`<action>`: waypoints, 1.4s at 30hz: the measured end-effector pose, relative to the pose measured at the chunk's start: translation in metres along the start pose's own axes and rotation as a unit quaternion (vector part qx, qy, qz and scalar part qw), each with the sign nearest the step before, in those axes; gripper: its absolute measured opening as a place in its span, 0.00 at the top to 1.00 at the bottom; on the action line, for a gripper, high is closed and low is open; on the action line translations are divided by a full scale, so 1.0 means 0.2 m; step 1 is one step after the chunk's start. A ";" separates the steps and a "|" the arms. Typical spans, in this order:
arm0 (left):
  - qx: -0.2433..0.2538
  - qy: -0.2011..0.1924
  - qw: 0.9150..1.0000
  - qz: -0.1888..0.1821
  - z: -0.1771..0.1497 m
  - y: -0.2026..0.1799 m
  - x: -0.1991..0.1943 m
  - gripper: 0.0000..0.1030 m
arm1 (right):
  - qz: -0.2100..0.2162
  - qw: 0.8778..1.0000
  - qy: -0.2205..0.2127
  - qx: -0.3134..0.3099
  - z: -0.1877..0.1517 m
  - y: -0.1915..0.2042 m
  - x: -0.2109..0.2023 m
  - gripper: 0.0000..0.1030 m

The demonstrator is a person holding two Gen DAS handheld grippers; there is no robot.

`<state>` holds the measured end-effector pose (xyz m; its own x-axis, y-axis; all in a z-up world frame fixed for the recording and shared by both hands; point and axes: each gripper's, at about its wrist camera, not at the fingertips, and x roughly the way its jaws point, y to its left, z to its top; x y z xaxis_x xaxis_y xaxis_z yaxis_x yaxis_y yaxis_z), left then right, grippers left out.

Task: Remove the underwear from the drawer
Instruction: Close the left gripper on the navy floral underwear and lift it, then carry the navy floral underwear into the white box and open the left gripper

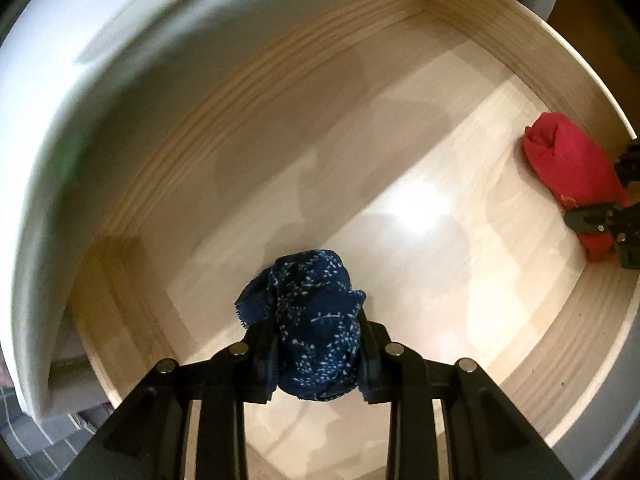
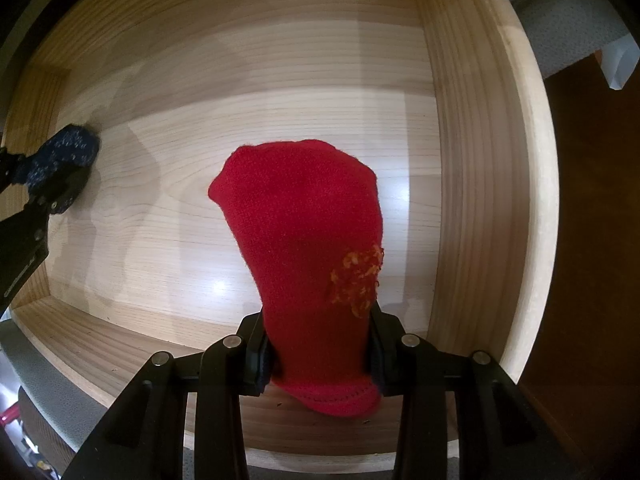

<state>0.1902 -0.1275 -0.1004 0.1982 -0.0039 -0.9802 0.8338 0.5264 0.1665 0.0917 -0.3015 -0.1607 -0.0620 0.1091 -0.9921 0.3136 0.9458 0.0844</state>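
A rolled navy underwear (image 1: pixel 312 320) with small white specks is pinched between the black fingers of my left gripper (image 1: pixel 316 356), just above the pale wooden floor of the open drawer (image 1: pixel 420 168). My right gripper (image 2: pixel 320 356) is shut on a rolled red underwear (image 2: pixel 304 248) with an orange mark on its side, close to the drawer's right wall. In the left wrist view the red roll (image 1: pixel 568 172) and the right gripper's fingers (image 1: pixel 596 220) show at the far right. The right wrist view has the navy roll (image 2: pixel 64 156) at the far left, in the left gripper (image 2: pixel 48 184).
Wooden drawer walls (image 2: pixel 472 160) ring both rolls on all sides. A pale rounded cabinet edge (image 1: pixel 100 80) overhangs the drawer's back in the left wrist view. Dark flooring (image 2: pixel 592 240) lies beyond the drawer's right side.
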 end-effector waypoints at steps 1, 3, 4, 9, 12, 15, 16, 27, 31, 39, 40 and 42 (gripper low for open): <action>-0.007 0.001 1.000 -0.007 -0.01 0.01 -0.02 0.72 | 0.001 1.000 0.000 0.000 0.00 -0.02 0.00 0.65; -0.017 0.001 1.000 -0.015 -0.02 0.02 -0.04 0.71 | 0.001 1.000 0.000 -0.001 0.00 -0.03 0.00 0.65; -0.020 0.000 1.000 -0.020 -0.03 0.02 -0.05 0.71 | 0.001 1.000 0.000 -0.001 0.00 -0.03 0.00 0.65; -0.037 -0.002 0.999 -0.029 -0.15 0.07 -0.11 0.71 | 0.002 1.000 -0.001 -0.001 0.00 -0.03 0.01 0.65; -0.046 -0.003 0.998 -0.029 -0.29 0.08 -0.13 0.71 | 0.002 1.000 -0.001 -0.002 0.00 -0.03 0.01 0.65; -0.052 -0.001 0.998 -0.024 -0.35 0.05 -0.17 0.72 | 0.001 1.000 -0.002 -0.003 0.01 -0.03 0.01 0.65; -0.054 -0.002 0.998 -0.022 -0.40 0.04 -0.18 0.72 | 0.000 1.000 -0.002 -0.004 0.01 -0.03 0.01 0.65; -0.121 -0.028 0.992 -0.033 -0.31 -0.05 -0.21 0.72 | -0.003 1.000 -0.006 -0.007 0.00 -0.01 0.00 0.65; -0.145 -0.040 0.988 -0.037 -0.36 -0.06 -0.25 0.72 | -0.006 1.000 -0.007 -0.008 -0.01 -0.02 0.00 0.65; -0.195 -0.080 0.977 -0.035 -0.40 -0.06 -0.37 0.72 | -0.010 1.000 -0.007 -0.012 -0.01 0.02 0.01 0.65; -0.200 -0.085 0.975 -0.038 -0.40 -0.06 -0.39 0.72 | -0.010 1.000 -0.007 -0.013 0.00 0.01 0.01 0.65; -0.213 -0.100 0.971 -0.045 -0.41 -0.06 -0.46 0.72 | -0.010 1.000 -0.007 -0.013 0.00 0.02 0.01 0.65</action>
<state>0.1198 -0.0636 -0.0219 0.2660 -0.2089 -0.9411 0.5727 0.8195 -0.0201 0.0918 -0.2979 -0.1625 -0.0542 0.0853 -0.9949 0.2872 0.9556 0.0663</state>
